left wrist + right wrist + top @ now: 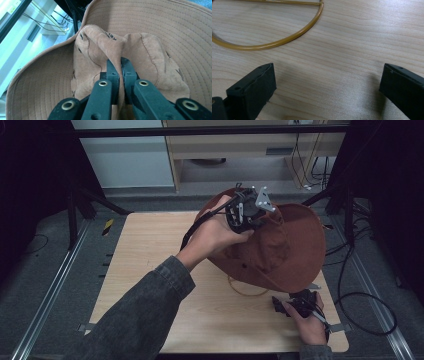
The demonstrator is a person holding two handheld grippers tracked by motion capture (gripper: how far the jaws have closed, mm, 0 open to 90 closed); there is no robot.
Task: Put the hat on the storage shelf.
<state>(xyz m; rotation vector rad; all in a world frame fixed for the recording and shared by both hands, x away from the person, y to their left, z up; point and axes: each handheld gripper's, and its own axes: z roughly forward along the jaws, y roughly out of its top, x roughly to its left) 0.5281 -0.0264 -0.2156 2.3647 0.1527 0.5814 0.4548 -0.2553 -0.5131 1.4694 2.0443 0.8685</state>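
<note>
The left tongs (248,210) sit at the middle of the high view, held up above the far half of the tabletop (150,265) by the person's left hand (215,235), whose dark denim sleeve (145,315) crosses the wood from the lower left. In the left gripper view these tongs (119,65) are closed tight on a pinched fold in the crown of a brown hat (155,32), with the cloth squeezed between the two black jaws and the stitched brim spreading out behind. In the high view the hat (280,250) hangs from that grip, tilted, with its wide brim dropping towards the right side of the tabletop; whether the low edge of the brim touches the wood I cannot tell. A thin yellow hoop (247,291) lies flat on the tabletop just under the brim's near edge. Further right, near the front right corner, the right hand (311,325) holds the right tongs (287,302) low over the wood. In the right gripper view their jaws stand wide apart with bare tabletop (342,62) between them, and the hoop (274,42) curves across ahead of them.
</note>
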